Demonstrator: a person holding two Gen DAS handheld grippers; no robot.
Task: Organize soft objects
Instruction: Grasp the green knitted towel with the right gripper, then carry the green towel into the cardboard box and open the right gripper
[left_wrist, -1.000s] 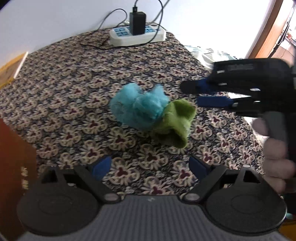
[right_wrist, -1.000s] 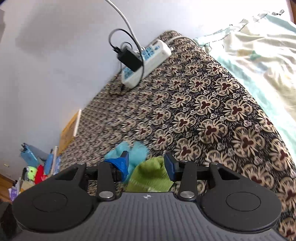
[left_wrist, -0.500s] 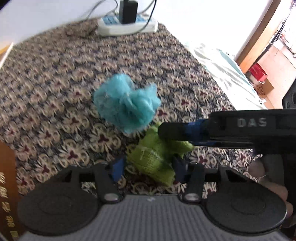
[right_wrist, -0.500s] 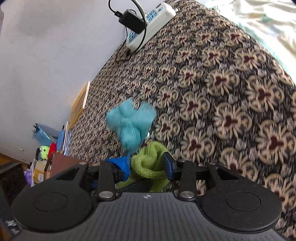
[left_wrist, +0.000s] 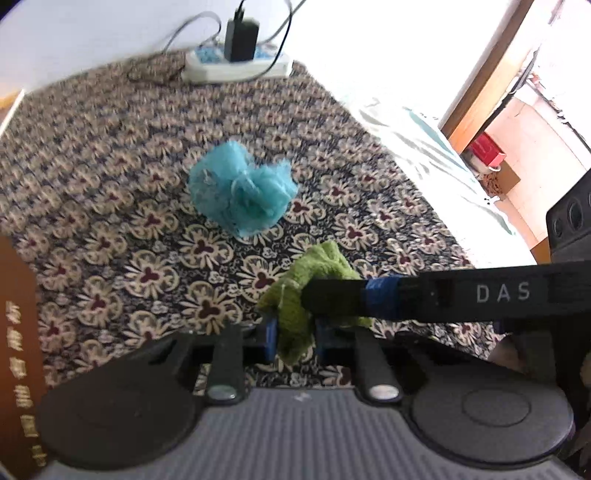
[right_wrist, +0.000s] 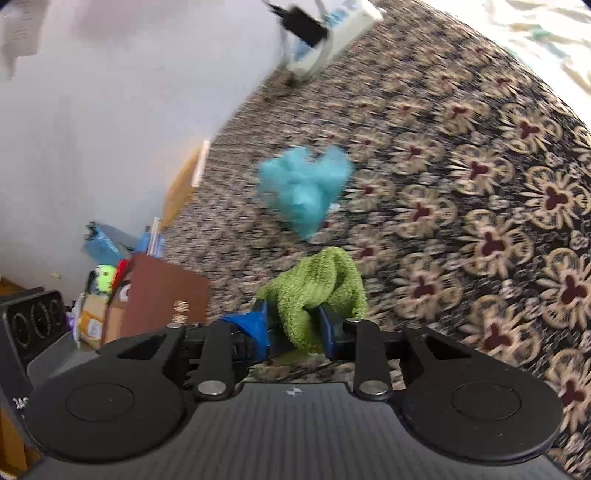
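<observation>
A crumpled green cloth (left_wrist: 295, 325) hangs bunched between both grippers, just above the patterned tablecloth (left_wrist: 110, 184). My left gripper (left_wrist: 295, 338) has its jaws closing, and its blue pads pinch the cloth's lower end. My right gripper (left_wrist: 314, 295) reaches in from the right, its tip buried in the cloth's upper part. In the right wrist view the right gripper (right_wrist: 295, 328) is closing, with the green cloth (right_wrist: 317, 288) squeezed between its fingers. A fluffy teal cloth (left_wrist: 240, 192) lies alone farther back, also seen as the teal cloth (right_wrist: 303, 188).
A white power strip (left_wrist: 236, 66) with a black charger and cables lies at the table's far edge by the wall. A brown box (right_wrist: 166, 295) stands at the left edge, with clutter beyond it. A bed with pale sheets (left_wrist: 424, 155) borders the right side.
The left gripper came in on the green cloth and closed from wide open. The right gripper narrowed on it too. The green cloth has come away from the teal one, towards the cameras.
</observation>
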